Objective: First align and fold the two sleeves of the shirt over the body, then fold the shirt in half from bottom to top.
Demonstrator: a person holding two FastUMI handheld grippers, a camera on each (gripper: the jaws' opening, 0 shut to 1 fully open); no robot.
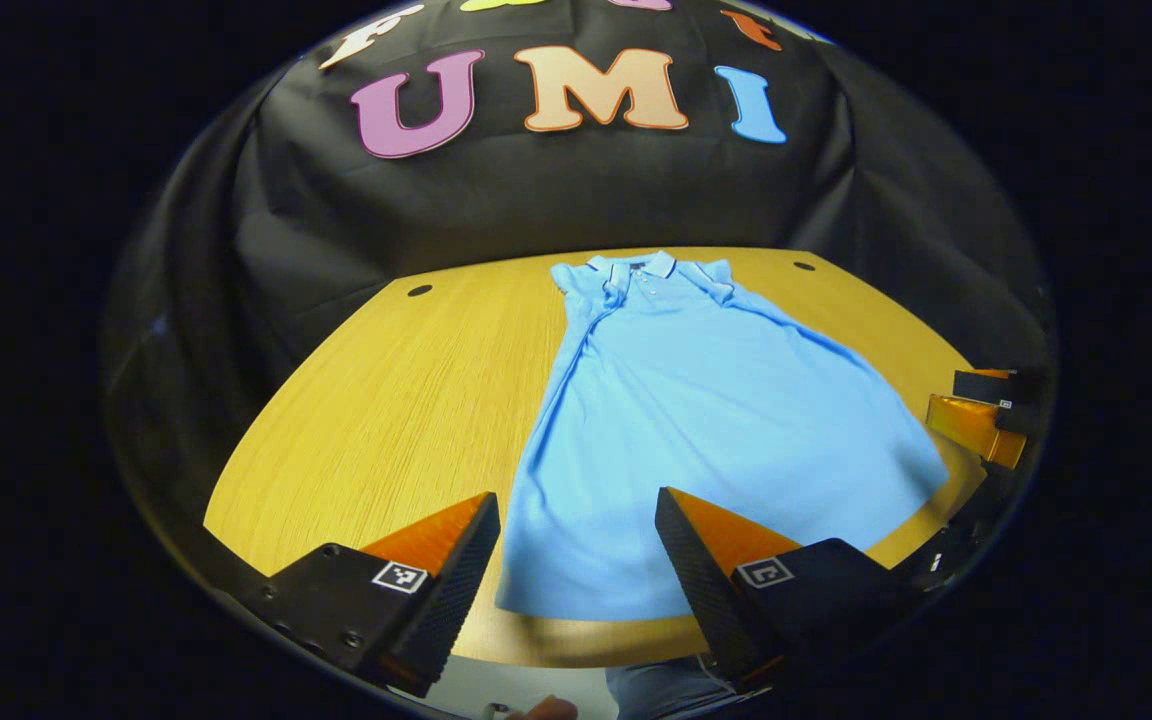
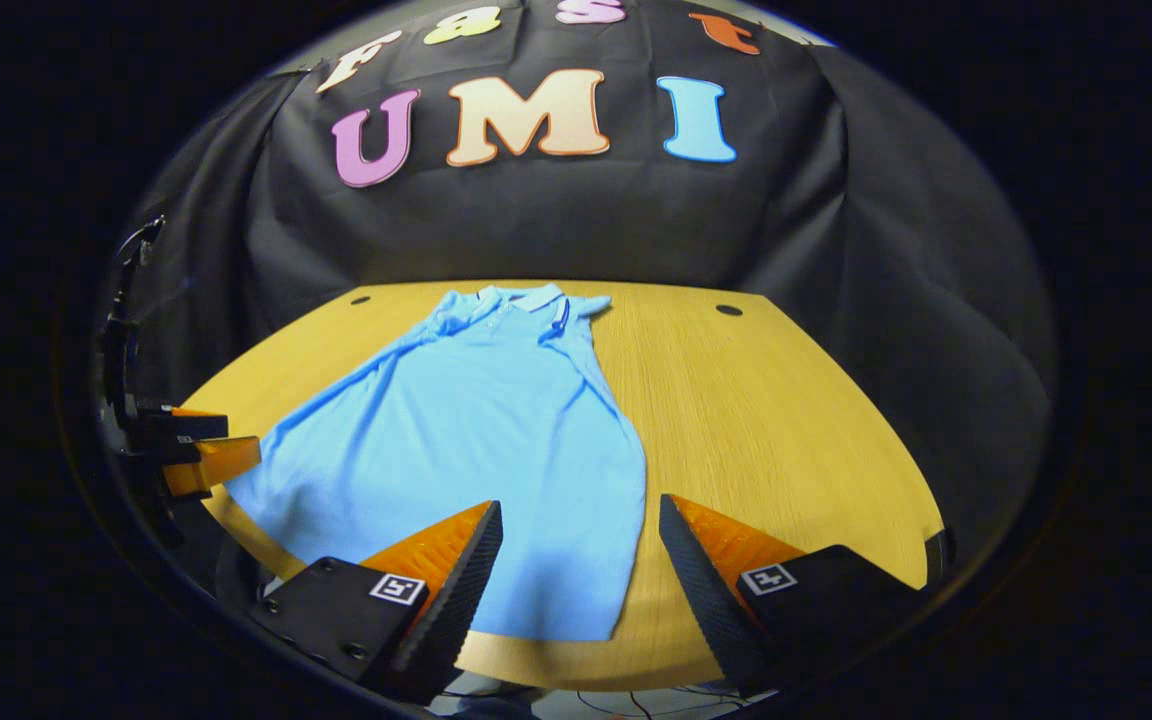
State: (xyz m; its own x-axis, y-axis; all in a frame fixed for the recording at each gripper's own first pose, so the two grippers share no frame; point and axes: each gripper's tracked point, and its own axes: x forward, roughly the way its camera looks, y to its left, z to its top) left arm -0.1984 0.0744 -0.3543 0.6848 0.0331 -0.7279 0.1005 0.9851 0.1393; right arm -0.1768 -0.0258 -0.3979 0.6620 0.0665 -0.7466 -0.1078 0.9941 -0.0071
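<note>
1. Your booth has a black cloth wall behind a yellow wooden table (image 1: 376, 400).
2. The blue shirt (image 1: 696, 420) lies flat, collar toward the top of the frame, hem (image 2: 546, 615) at the near edge; it sits centre-right in the left gripper view, centre-left in the right gripper view.
3. Both sleeves look already folded in, so the first step seems done.
4. The bottom-to-top fold is left.
5. Your left gripper (image 1: 576, 550) and right gripper (image 2: 581, 550) hover over the hem, jaws wide, holding nothing.
</note>
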